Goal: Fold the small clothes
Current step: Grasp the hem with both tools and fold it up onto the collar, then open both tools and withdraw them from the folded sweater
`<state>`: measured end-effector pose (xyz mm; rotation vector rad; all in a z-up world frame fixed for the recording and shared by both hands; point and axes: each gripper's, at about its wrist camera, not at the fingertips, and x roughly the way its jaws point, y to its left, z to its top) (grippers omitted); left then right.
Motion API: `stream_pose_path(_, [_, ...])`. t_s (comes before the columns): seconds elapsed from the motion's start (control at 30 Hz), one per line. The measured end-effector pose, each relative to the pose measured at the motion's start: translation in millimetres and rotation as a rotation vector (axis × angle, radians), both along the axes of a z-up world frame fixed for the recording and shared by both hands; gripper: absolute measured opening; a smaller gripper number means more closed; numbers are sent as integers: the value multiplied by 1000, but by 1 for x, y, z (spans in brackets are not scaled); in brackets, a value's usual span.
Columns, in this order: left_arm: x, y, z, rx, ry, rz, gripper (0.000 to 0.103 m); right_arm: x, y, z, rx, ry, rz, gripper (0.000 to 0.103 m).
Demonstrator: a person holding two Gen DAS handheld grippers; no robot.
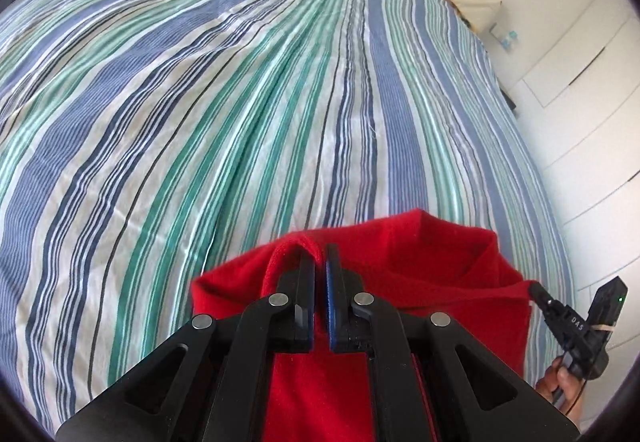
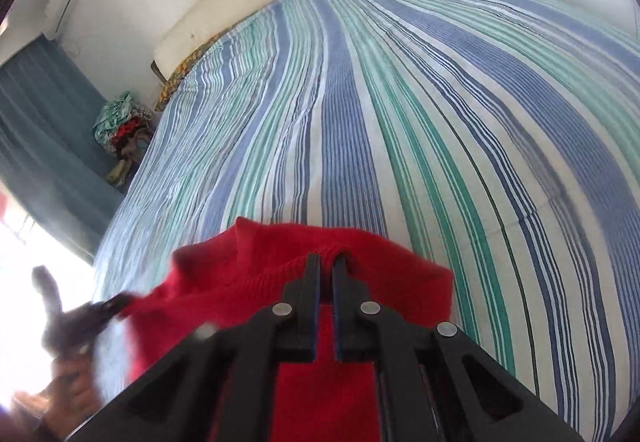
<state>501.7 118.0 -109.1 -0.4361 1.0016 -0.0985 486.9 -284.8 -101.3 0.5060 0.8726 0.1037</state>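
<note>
Both views were brightly lit by daylight. Glare was seen at the lower left edge of the right view, where a hand (image 2: 72, 398) was blurred. The striped bedspread (image 1: 240, 89) was bent by fisheye distortion, with dark corners.

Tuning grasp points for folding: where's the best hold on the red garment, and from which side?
The knitted hem edge, one pinch near each end. Both the left gripper and the right gripper are shut on that edge of the red garment, coming from above, angled down at the striped bedspread. The hem looks thick and firm; the cloth hangs free below.
</note>
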Motion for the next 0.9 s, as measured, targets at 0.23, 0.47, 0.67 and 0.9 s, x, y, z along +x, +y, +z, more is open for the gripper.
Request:
stream_pose_path(0.23, [20, 22, -1, 67, -9, 104, 59, 22, -6, -12, -23, -11, -63, 58])
stream_pose_path(0.47, [-26, 22, 33, 105, -120, 64, 70, 1, 10, 36, -135, -107, 57, 58])
stream_pose_path(0.67, [-86, -38, 5, 250, -92, -178, 85, -55, 85, 30, -204, -84, 405, 57])
stream_pose_path(0.9, [-163, -15, -23, 294, 8, -118, 84, -137, 51, -39, -341, 99, 370, 47])
